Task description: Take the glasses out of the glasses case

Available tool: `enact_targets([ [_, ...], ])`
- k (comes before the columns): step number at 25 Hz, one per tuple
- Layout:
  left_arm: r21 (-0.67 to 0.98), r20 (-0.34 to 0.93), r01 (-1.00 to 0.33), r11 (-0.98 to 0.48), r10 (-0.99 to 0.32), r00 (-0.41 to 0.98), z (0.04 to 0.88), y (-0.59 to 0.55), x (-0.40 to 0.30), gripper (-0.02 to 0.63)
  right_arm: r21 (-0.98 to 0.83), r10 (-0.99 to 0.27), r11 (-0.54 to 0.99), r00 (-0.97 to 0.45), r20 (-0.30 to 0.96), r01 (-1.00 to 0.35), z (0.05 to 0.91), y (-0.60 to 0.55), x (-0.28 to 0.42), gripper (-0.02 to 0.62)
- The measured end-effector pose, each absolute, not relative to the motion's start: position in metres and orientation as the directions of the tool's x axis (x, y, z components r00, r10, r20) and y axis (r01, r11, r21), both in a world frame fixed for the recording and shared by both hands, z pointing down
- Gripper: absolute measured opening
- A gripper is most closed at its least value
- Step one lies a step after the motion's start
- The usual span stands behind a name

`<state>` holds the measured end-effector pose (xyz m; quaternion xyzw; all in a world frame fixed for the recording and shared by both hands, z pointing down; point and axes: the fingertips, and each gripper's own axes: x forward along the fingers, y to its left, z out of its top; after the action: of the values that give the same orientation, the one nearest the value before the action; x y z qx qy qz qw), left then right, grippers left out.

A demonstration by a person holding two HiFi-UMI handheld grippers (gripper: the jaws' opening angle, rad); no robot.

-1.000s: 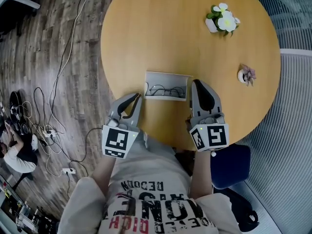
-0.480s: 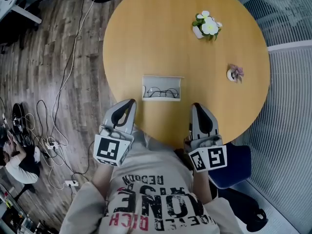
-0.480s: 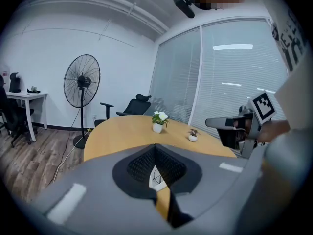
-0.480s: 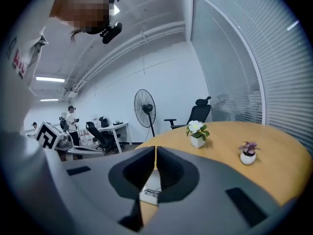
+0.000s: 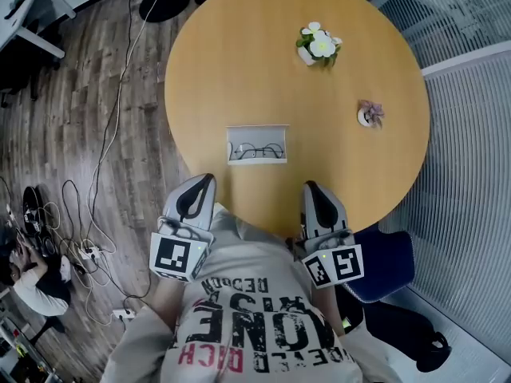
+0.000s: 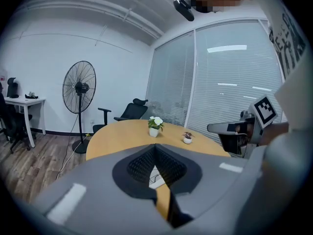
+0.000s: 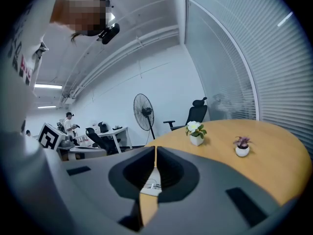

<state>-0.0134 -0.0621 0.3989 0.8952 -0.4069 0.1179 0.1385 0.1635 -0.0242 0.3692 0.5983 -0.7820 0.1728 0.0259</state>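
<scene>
The round wooden table (image 5: 263, 70) carries the glasses case (image 5: 256, 144) near its near edge, roughly midway between the 2 grippers and a little beyond their tips. The case is a pale, shallow, rectangular tray lying open, and the dark-rimmed glasses (image 5: 257, 152) lie inside it, lenses side by side along its length. The left gripper (image 5: 206, 180) hangs at the table's rim, well short of the case. Its jaws have just been closing and their tips now meet, with nothing between them. The right gripper (image 5: 310, 188) sits at the same rim on the other side, also clear of the case. Its jaws are pressed together and empty. In the left gripper view the gripper's (image 6: 155, 148) tips touch, and a pale patch seen through the gap below them is probably the case, though it is too small to be sure. The right gripper view shows that gripper's (image 7: 155, 151) tips closed, with the case (image 7: 151, 186) visible past them on the table. Farther back stand 2 small pots: a white-flowered plant (image 5: 318, 45) and a pink one (image 5: 369, 114), well apart from the case.
</scene>
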Motion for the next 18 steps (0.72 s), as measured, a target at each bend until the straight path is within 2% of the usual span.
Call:
enact_targets([
  [8, 0.053, 0.376, -0.689, -0.723, -0.625, 0.684, 0.402, -0.079, -0.001, 0.012, -0.243, -0.930, 0.201, -0.263, 0.255, -0.949, 0.371, -0.021, 0.160, 0.023],
  [11, -0.017, 0.443, -0.607, -0.795, -0.550, 0.708, 0.413, -0.090, 0.019, 0.017, -0.257, -0.930, 0.188, -0.256, 0.263, -0.948, 0.374, -0.022, 0.161, 0.023],
  [13, -0.040, 0.487, -0.536, -0.843, -0.485, 0.726, 0.423, -0.093, 0.034, 0.085, -0.264, -0.931, 0.177, -0.249, 0.268, -0.948, 0.376, -0.020, 0.161, 0.023],
  [18, -0.069, 0.639, -0.327, -0.942, -0.294, 0.711, 0.471, -0.099, 0.074, 0.091, -0.276, -0.933, 0.134, -0.215, 0.288, -0.952, 0.386, -0.021, 0.169, 0.023],
])
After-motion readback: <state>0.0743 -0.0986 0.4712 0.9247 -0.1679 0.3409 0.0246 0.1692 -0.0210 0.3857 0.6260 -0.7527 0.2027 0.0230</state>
